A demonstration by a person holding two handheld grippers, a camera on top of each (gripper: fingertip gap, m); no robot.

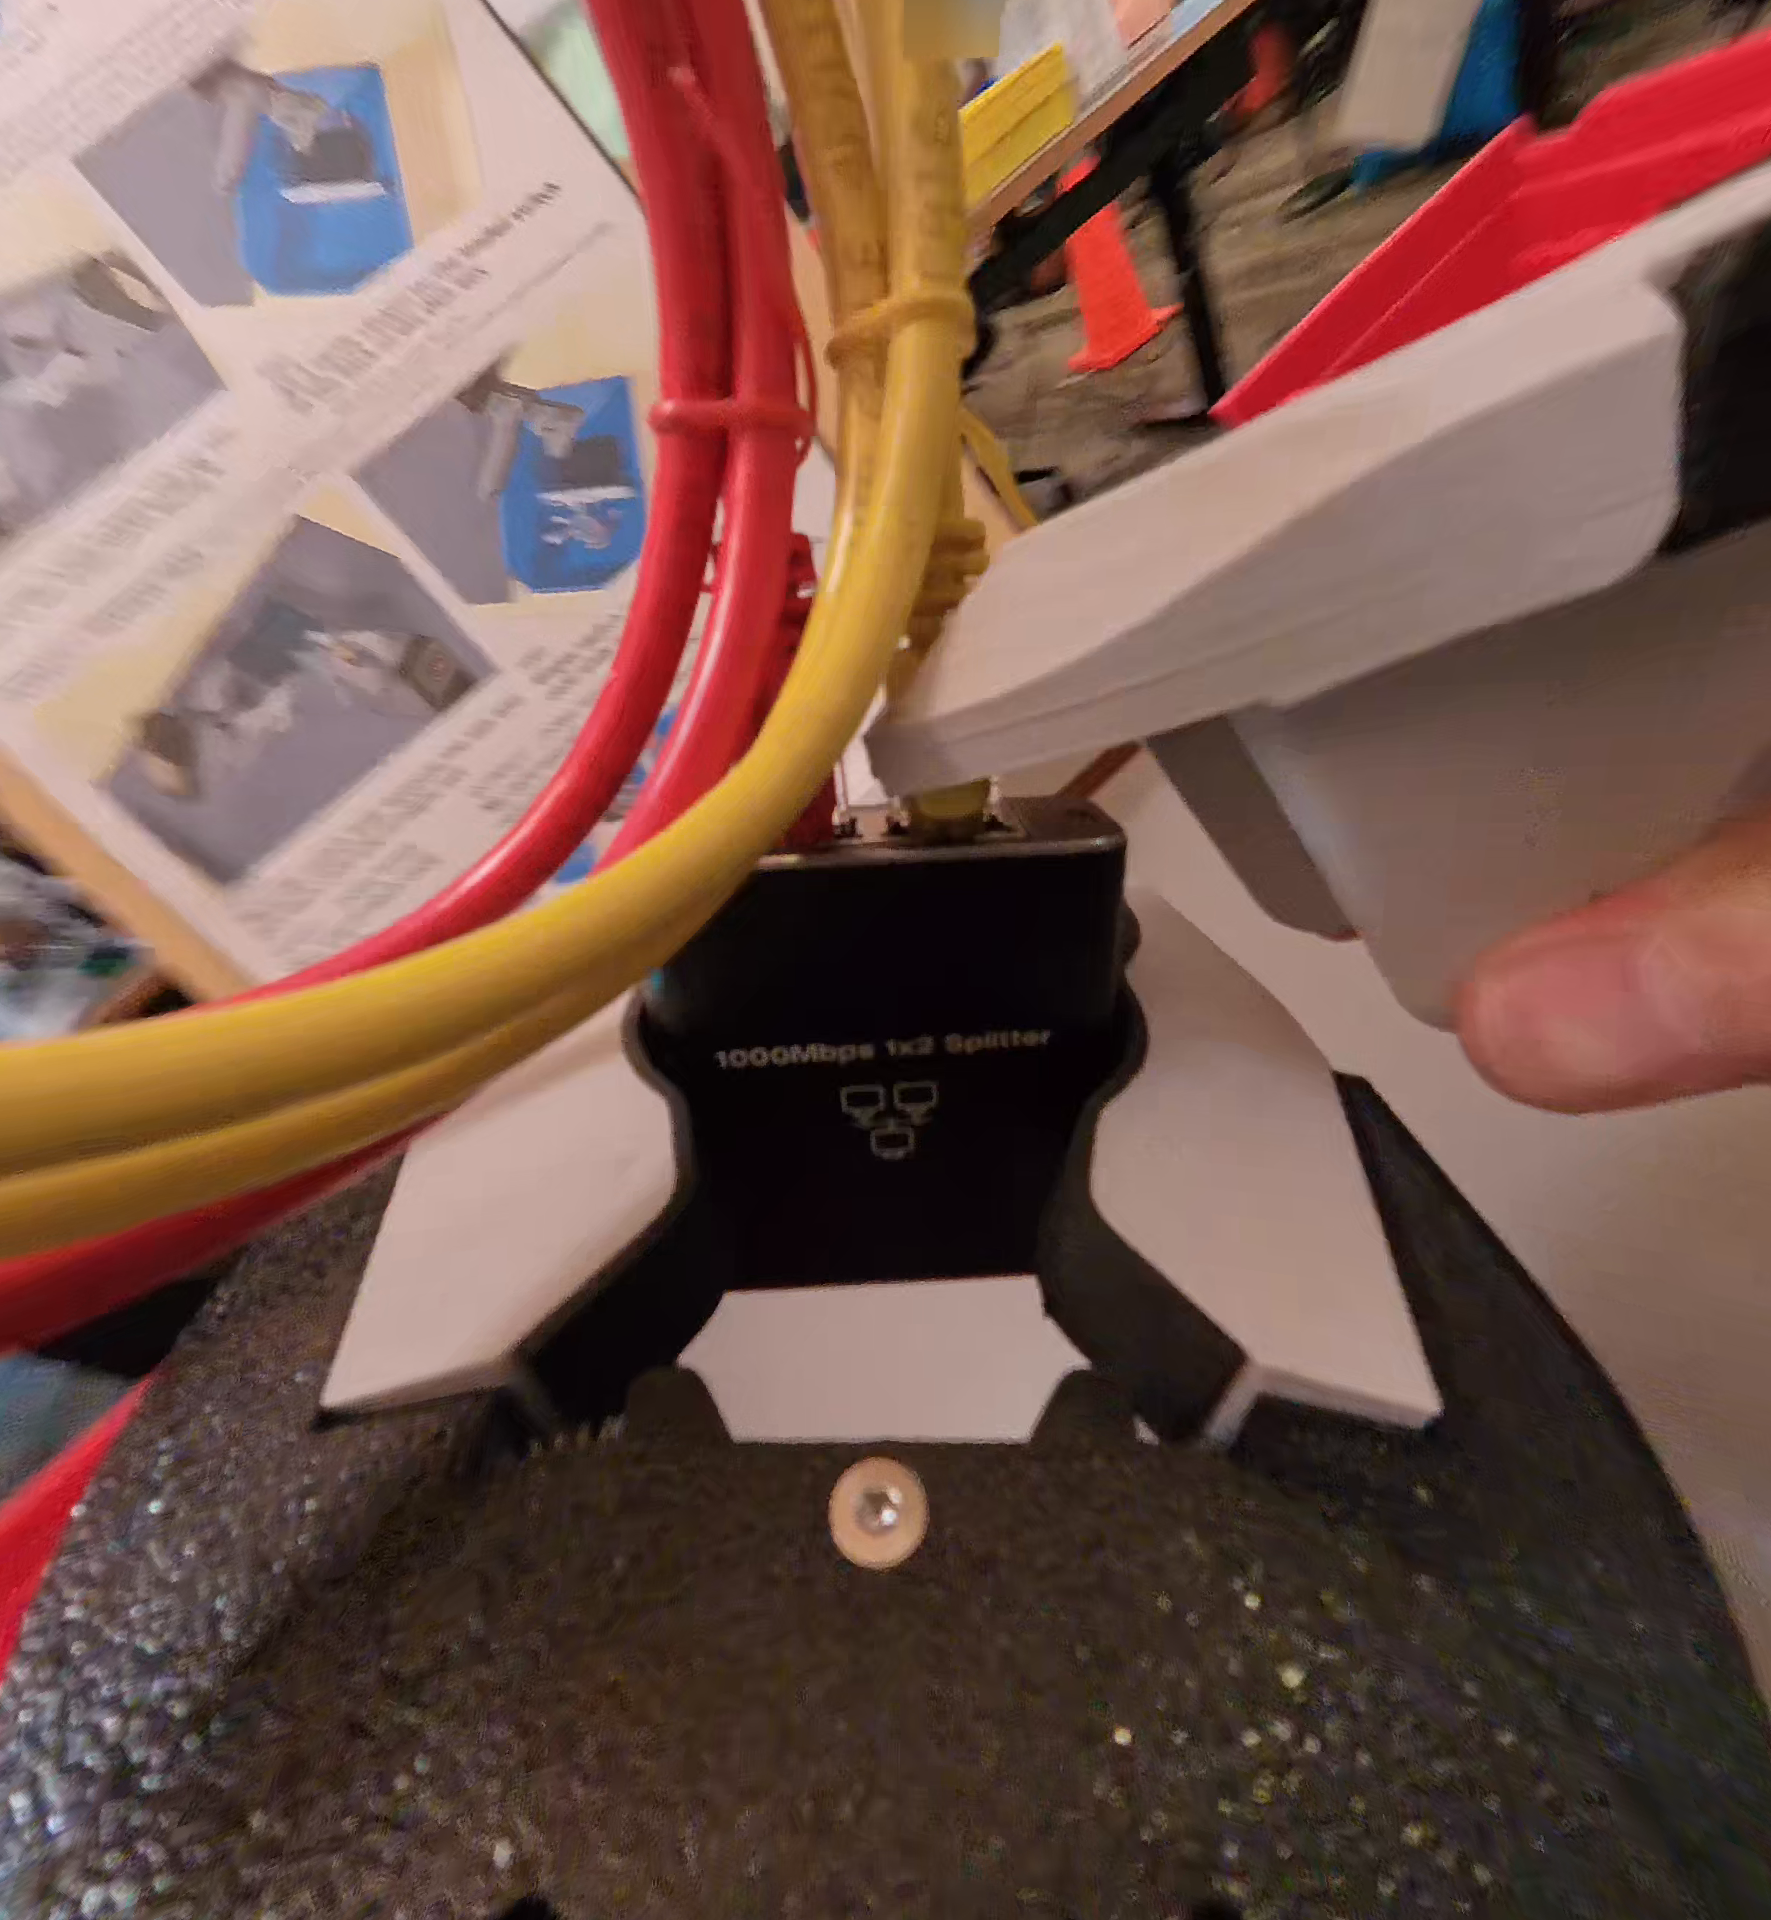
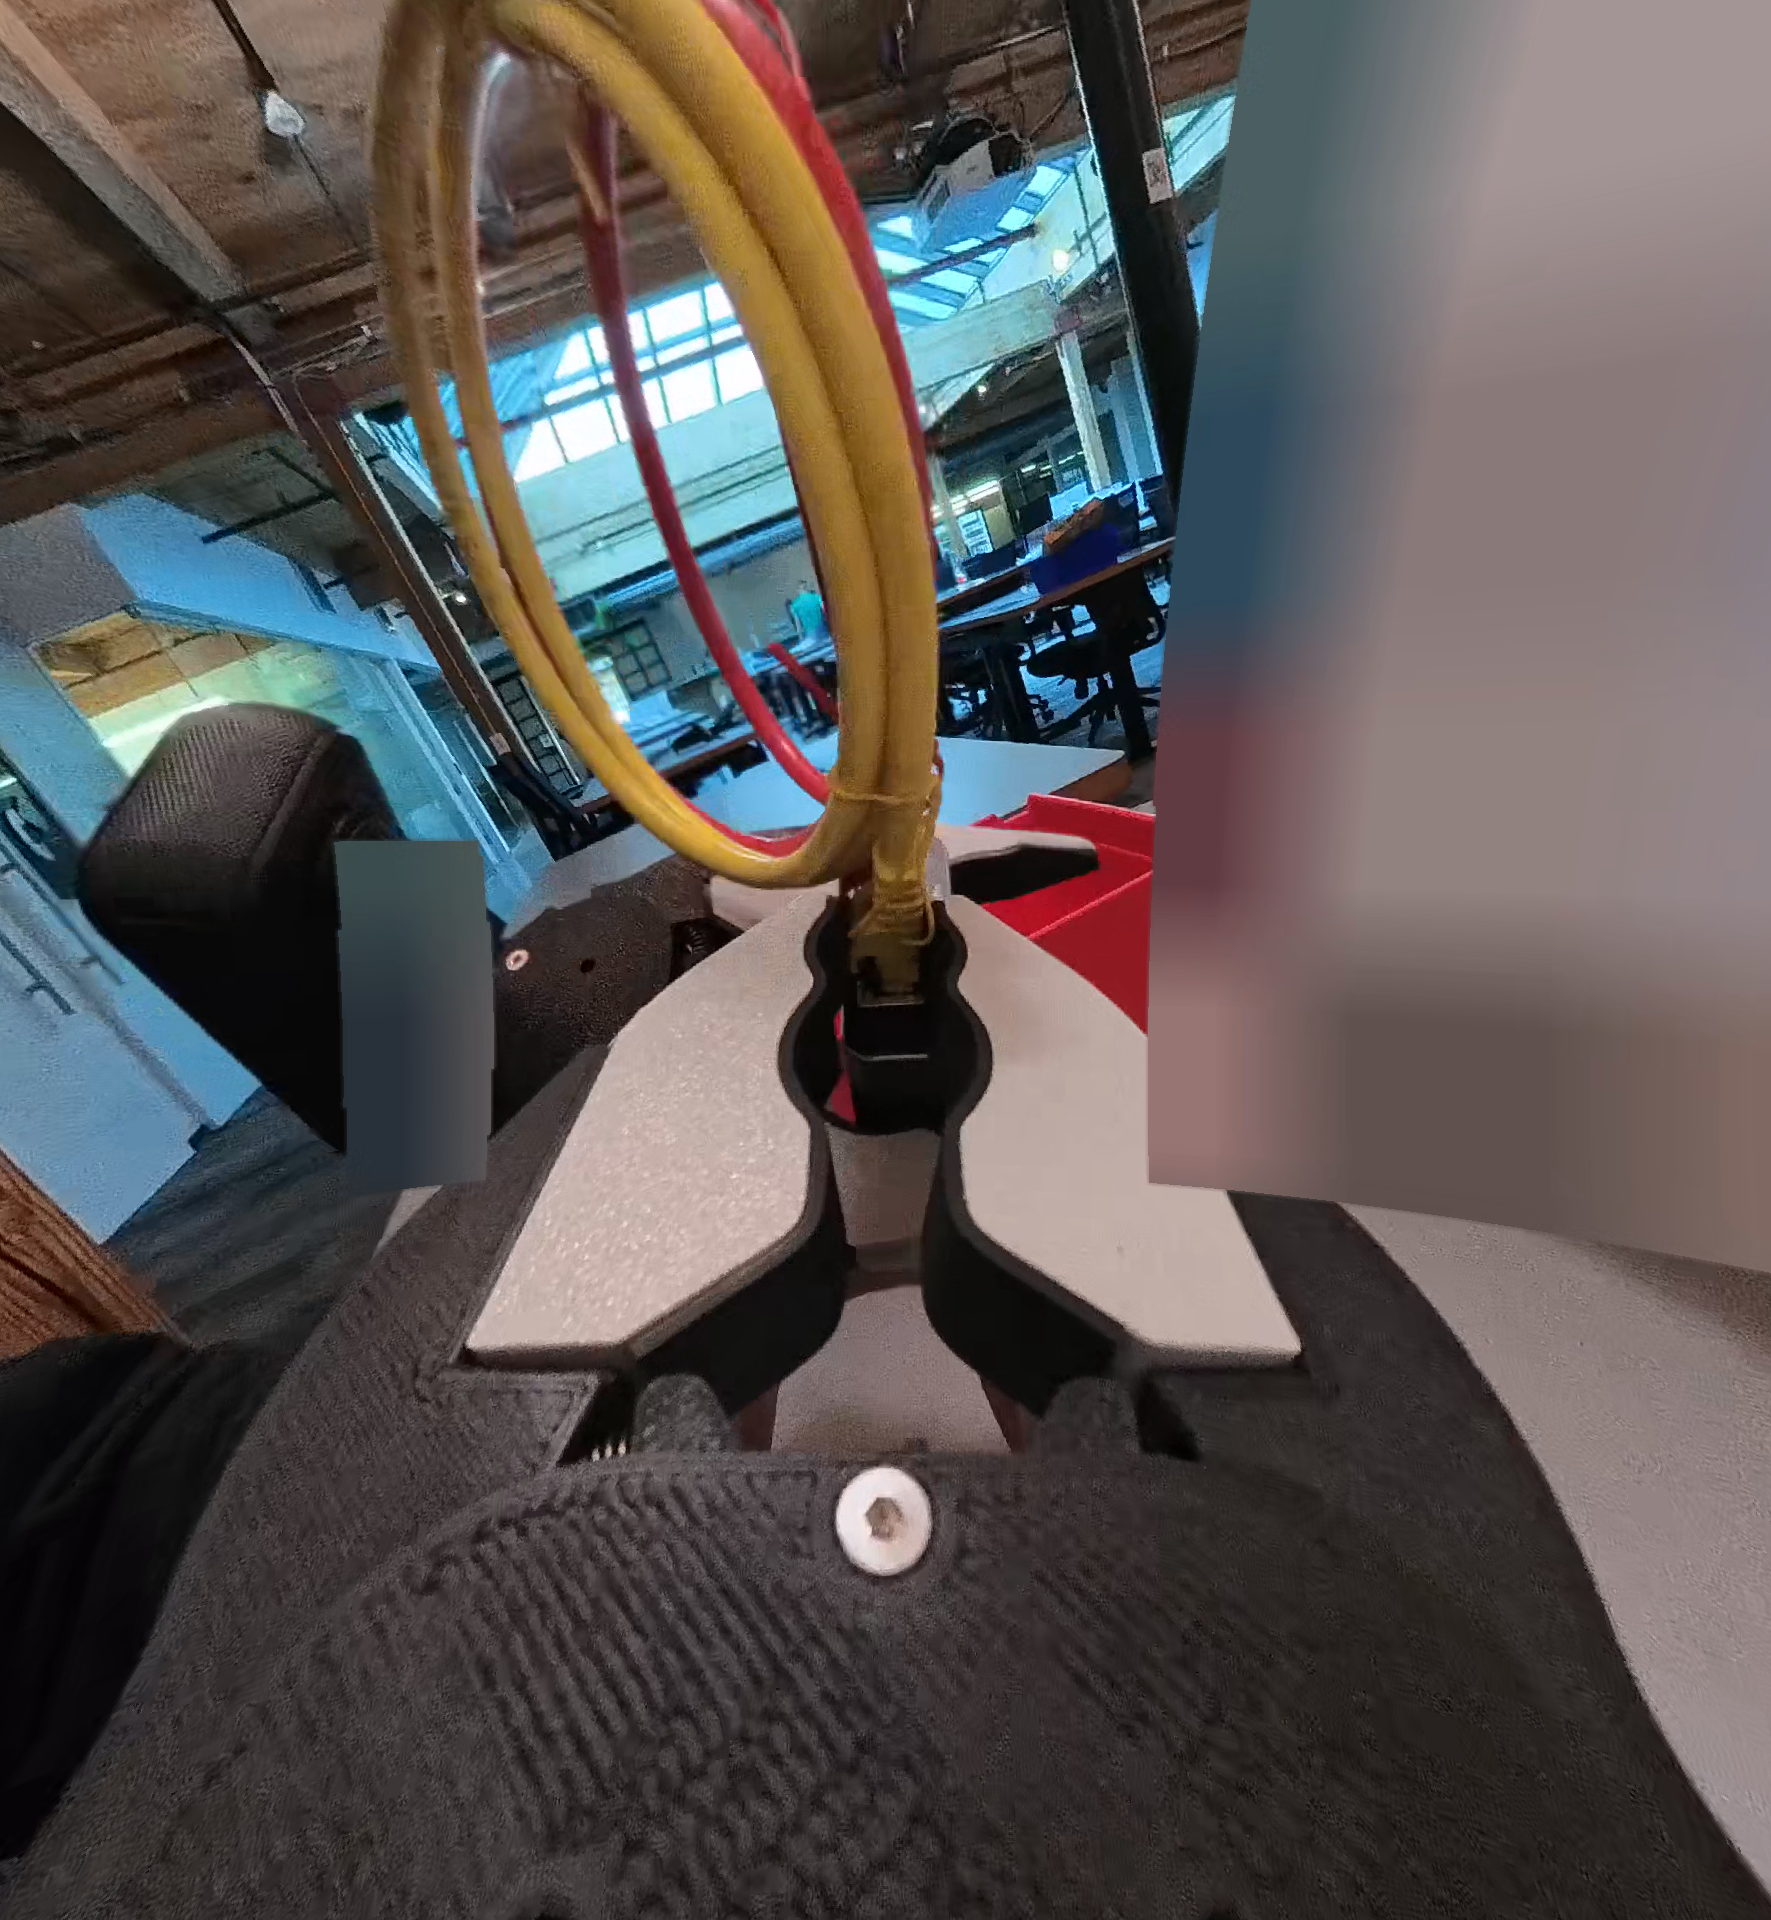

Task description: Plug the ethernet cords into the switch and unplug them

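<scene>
My left gripper (image 1: 886,1049) clamps the black switch (image 1: 891,1039). At twelve o'clock my right gripper (image 2: 886,961) pinches the yellow plug (image 2: 891,935), seated in a port (red cord (image 1: 694,312) beside). Next, I judge: release latch, pull straight.

My left gripper (image 1: 886,1122) is clamped round the black switch (image 1: 891,966), so no way in from its sides; the port face on top is crowded w/ the yellow cord's plug (image 1: 954,816) seated, a red plug (image 1: 813,821) just beside it, and my right gripper (image 1: 964,717) pressing down on the yellow boot from the right. Looped yellow cord (image 1: 393,1039) and red cord (image 1: 590,727) sweep across the left & above, blocking approach there; in the right wrist view the loops (image 2: 860,520) hang directly ahead, w/ open room only low left, towards the black chair (image 2: 226,883)
</scene>
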